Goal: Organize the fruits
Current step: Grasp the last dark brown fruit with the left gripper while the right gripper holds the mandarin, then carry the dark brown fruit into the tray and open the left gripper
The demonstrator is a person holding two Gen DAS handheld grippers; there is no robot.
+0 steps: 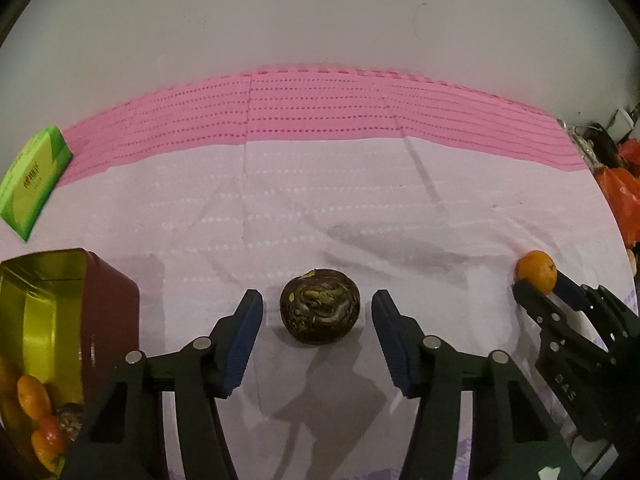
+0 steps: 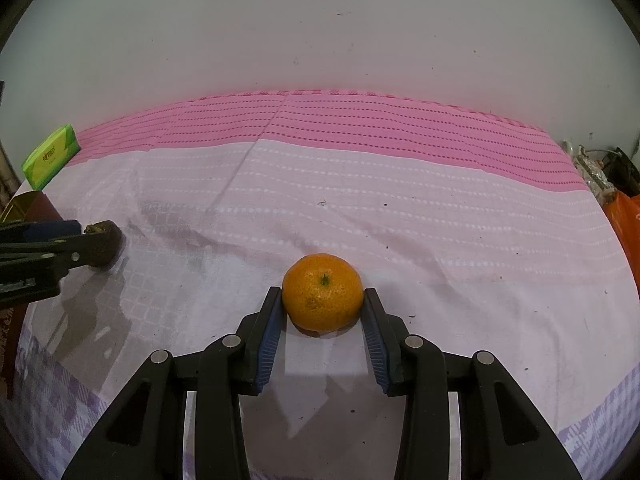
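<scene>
The left tool (image 1: 317, 312) points down at a dark brown, wrinkled fruit (image 1: 319, 306) lying on the pink and white cloth (image 1: 360, 208); its two blue pads stand on either side of the fruit with a clear gap on each side, so it is spread and pinching nothing; the fruit rests on the cloth between the fingertips. Just to the left stands a dark red tin (image 1: 108, 312) with a gold inside, and in it lie several small oranges (image 1: 34, 398) and something dark beside them. A green box (image 1: 34, 182) lies further back on the left, near the pink band of the cloth.

The right tool (image 2: 323, 308) is pressed onto an orange (image 2: 323, 292), one blue pad against each side; the orange sits on the cloth, stalk end up. From the left wrist view this tool and its orange appear at the far right, well apart from the dark fruit. An orange bag (image 2: 624, 220) sits beyond the cloth's right edge.
</scene>
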